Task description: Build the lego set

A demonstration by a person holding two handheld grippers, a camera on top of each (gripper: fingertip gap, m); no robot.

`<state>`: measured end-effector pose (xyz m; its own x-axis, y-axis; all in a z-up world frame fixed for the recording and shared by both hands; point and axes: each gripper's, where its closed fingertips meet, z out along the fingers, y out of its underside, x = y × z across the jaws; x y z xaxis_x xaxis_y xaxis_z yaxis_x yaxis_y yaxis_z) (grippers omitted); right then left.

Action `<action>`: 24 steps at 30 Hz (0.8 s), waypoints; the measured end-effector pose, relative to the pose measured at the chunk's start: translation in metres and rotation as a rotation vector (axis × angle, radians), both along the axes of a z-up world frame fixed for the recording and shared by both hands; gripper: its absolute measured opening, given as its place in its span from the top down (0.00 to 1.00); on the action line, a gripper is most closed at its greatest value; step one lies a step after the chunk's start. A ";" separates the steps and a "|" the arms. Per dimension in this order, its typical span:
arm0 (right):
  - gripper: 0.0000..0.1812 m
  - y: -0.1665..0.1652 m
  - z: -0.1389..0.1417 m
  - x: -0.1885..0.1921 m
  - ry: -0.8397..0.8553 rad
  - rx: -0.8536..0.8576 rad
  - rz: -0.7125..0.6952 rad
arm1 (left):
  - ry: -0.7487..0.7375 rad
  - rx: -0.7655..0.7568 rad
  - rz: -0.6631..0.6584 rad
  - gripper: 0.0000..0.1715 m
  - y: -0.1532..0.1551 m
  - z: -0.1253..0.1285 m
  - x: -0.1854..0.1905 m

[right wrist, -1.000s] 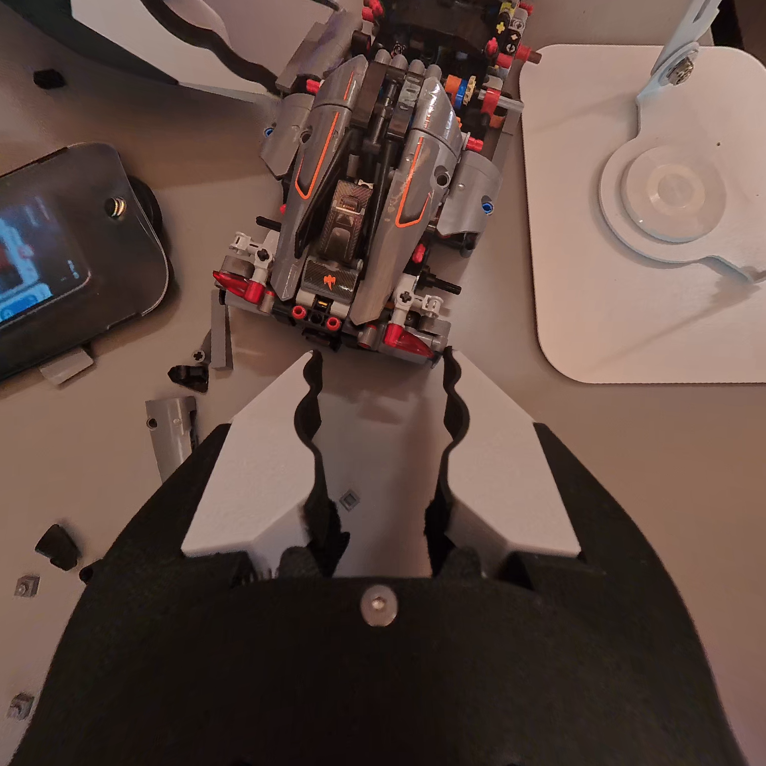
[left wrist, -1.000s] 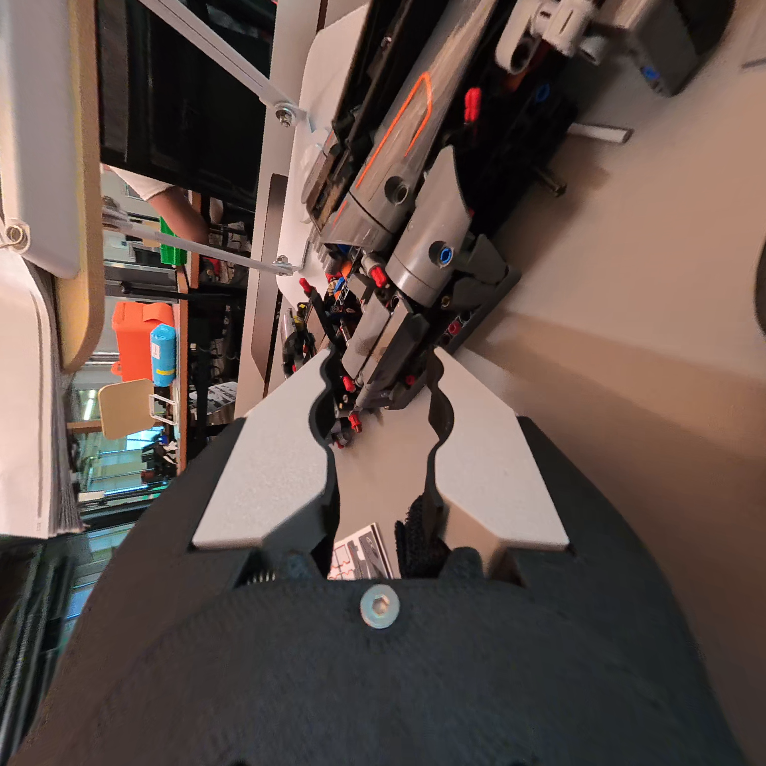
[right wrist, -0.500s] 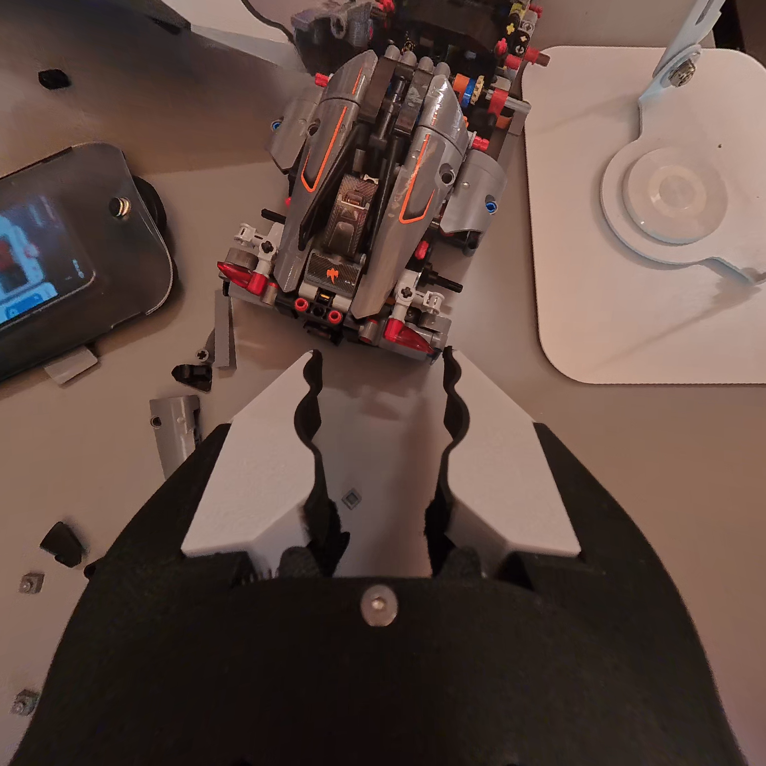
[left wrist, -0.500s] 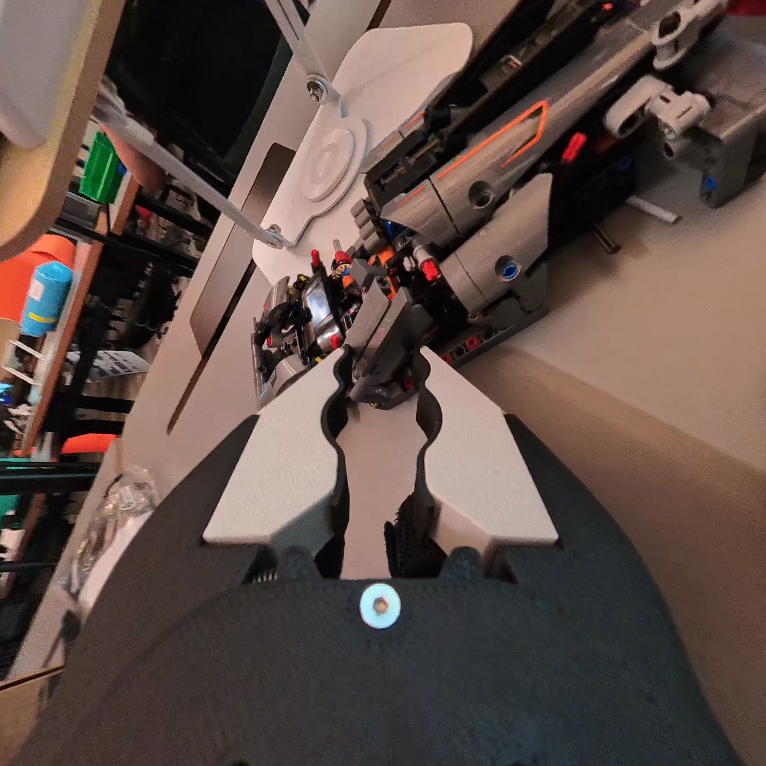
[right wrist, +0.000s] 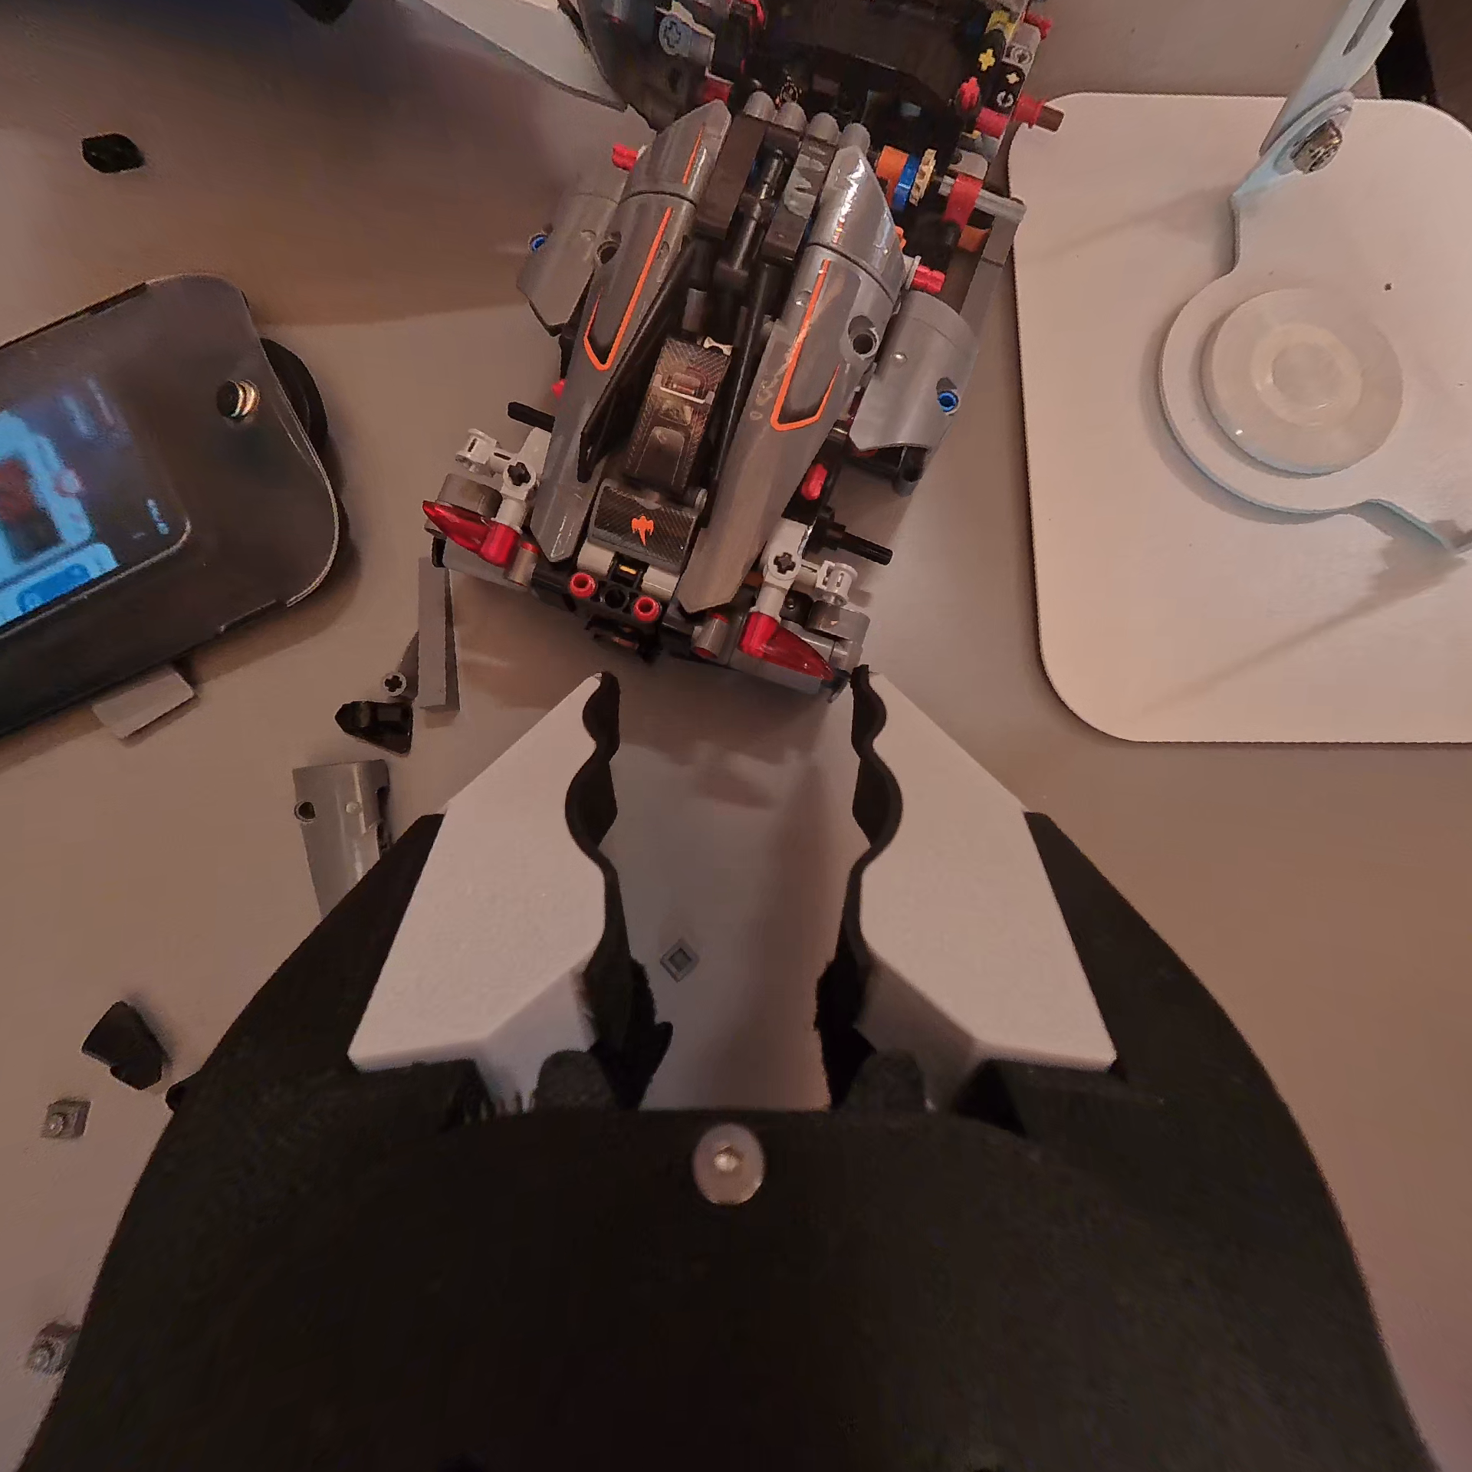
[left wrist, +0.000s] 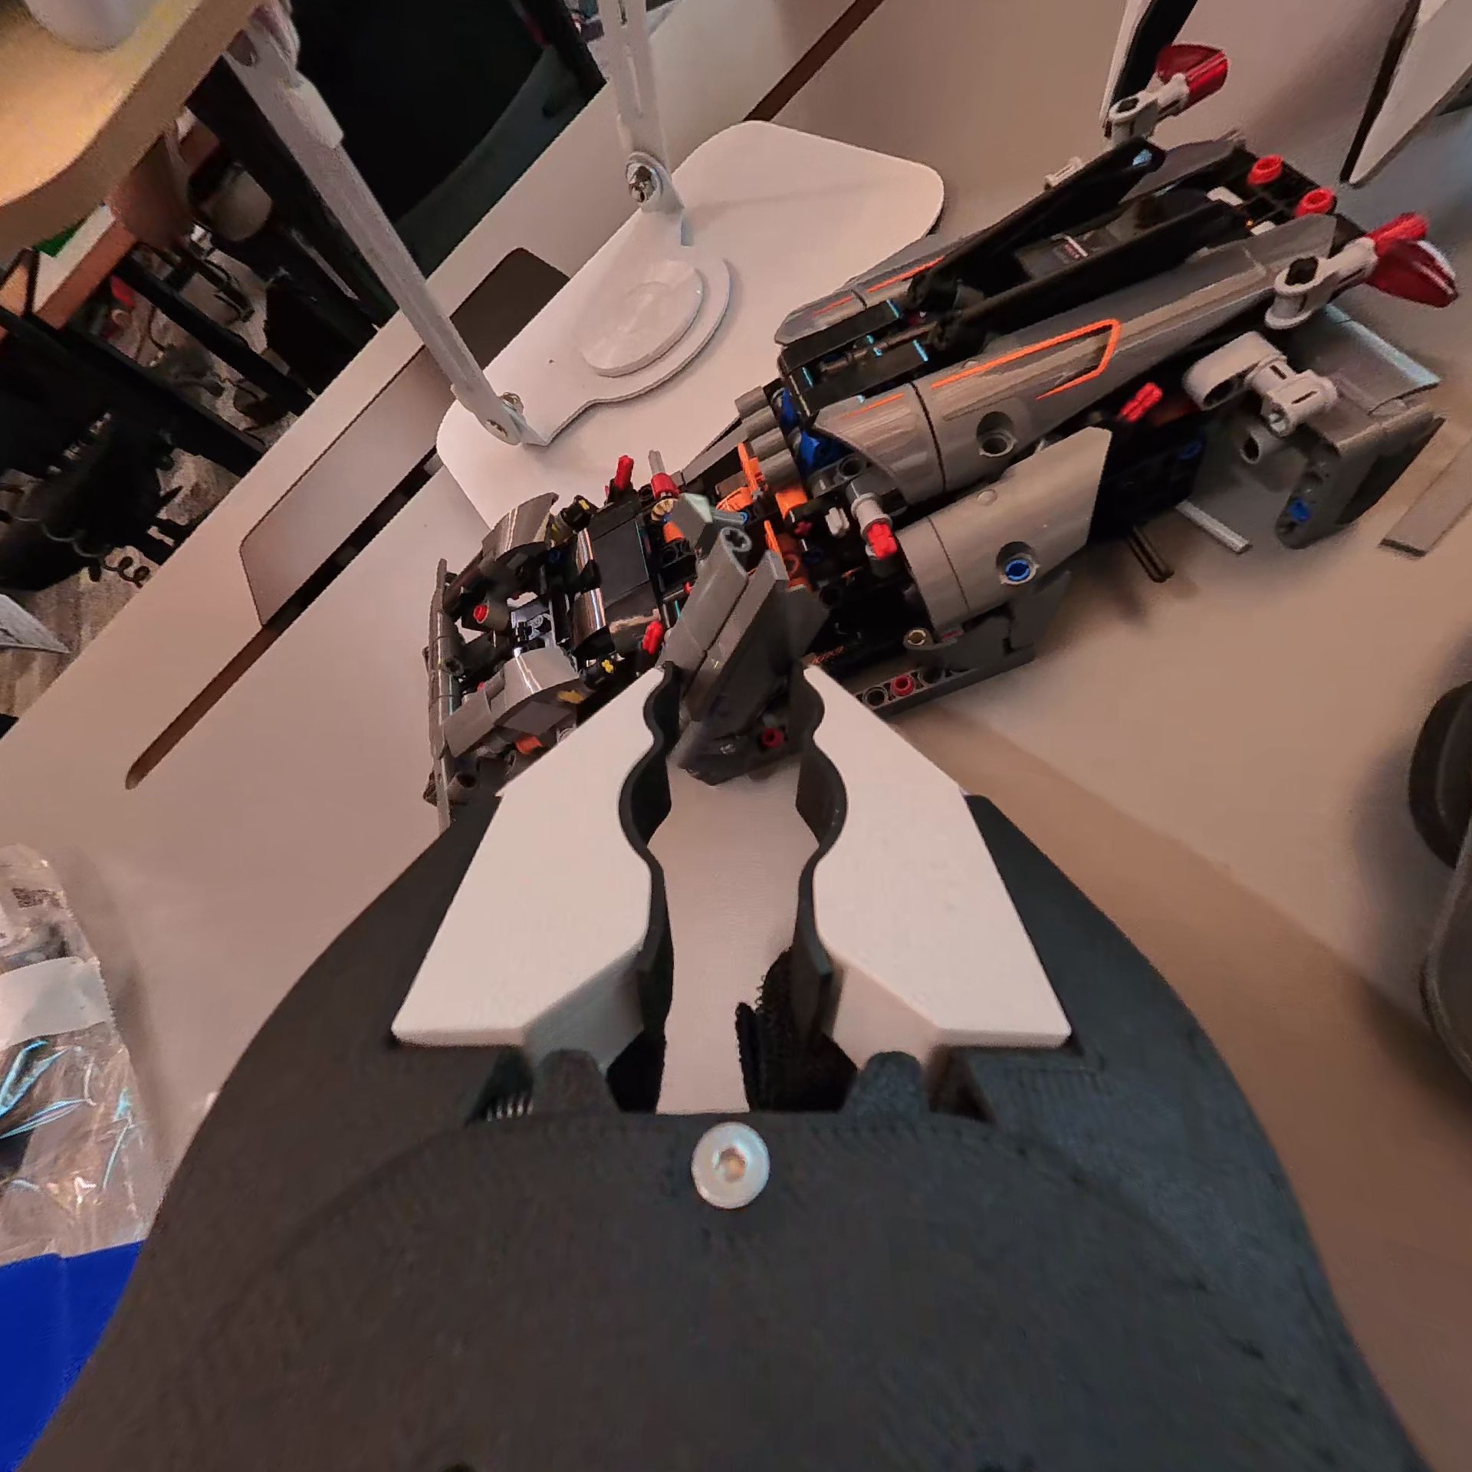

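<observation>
A grey, black and orange lego car [left wrist: 996, 414] lies on the pale table and also shows in the right wrist view [right wrist: 717, 358]. My left gripper [left wrist: 733, 685] is shut on a grey lego sub-assembly [left wrist: 729, 629], holding it against the car's near side by the open middle section. My right gripper [right wrist: 729, 681] is open and empty, its fingertips just short of the car's end with the red lights [right wrist: 777, 641]. The right gripper's white fingers [left wrist: 1402, 72] show at the top right of the left wrist view.
A phone in a holder [right wrist: 119, 478] lies left of the car. A white stand base [right wrist: 1242, 478] lies on its right, also in the left wrist view [left wrist: 677, 303]. Loose grey [right wrist: 342, 812] and black pieces [right wrist: 374, 721] lie front left. Plastic bags [left wrist: 48, 1075] lie at the left.
My left gripper has rolled and swung round with the grey sub-assembly, which it still holds. The car has turned slightly. My right gripper has barely moved and stays open.
</observation>
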<state>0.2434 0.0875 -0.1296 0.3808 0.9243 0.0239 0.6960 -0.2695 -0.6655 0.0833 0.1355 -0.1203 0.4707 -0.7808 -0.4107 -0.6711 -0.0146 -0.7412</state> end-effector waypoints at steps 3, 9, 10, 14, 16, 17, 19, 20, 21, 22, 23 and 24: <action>0.68 0.000 0.000 0.000 0.000 0.002 0.001 | -0.016 -0.013 0.004 0.85 0.000 0.000 0.000; 0.68 0.000 0.000 -0.001 -0.002 0.003 0.003 | -0.061 -0.048 0.015 0.86 0.000 0.000 -0.001; 0.68 0.000 0.000 -0.001 -0.002 0.003 0.003 | -0.073 -0.060 0.017 0.86 0.000 0.000 -0.001; 0.68 -0.001 0.000 -0.001 -0.003 0.003 0.004 | -0.126 -0.105 0.029 0.88 -0.001 0.001 -0.003; 0.68 -0.001 0.000 -0.001 -0.004 0.004 0.005 | -0.136 -0.094 0.031 0.88 -0.002 0.000 -0.004; 0.68 -0.001 0.000 -0.001 -0.004 0.004 0.006 | -0.113 -0.068 0.031 0.89 -0.002 0.000 -0.005; 0.68 -0.001 0.000 -0.001 -0.004 0.004 0.007 | -0.039 0.028 0.021 0.83 -0.003 0.001 -0.003; 0.68 -0.001 0.000 -0.002 -0.004 0.004 0.007 | 0.011 0.070 0.020 0.80 -0.002 0.001 -0.002; 0.68 -0.001 0.000 -0.002 -0.004 0.004 0.007 | 0.055 0.105 0.021 0.77 -0.002 0.000 -0.001; 0.68 -0.001 -0.001 -0.002 -0.006 0.004 0.007 | 0.096 0.135 0.014 0.75 -0.002 -0.001 0.002; 0.68 -0.001 -0.001 -0.002 -0.007 0.004 0.008 | 0.138 0.153 0.004 0.75 -0.002 -0.003 0.004; 0.68 -0.001 -0.001 -0.002 -0.007 0.004 0.008 | 0.179 0.167 0.002 0.75 -0.001 -0.006 0.005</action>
<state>0.2417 0.0864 -0.1306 0.3733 0.9272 0.0303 0.7028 -0.2613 -0.6616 0.0881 0.1342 -0.1265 0.3802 -0.6942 -0.6112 -0.7921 0.0969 -0.6027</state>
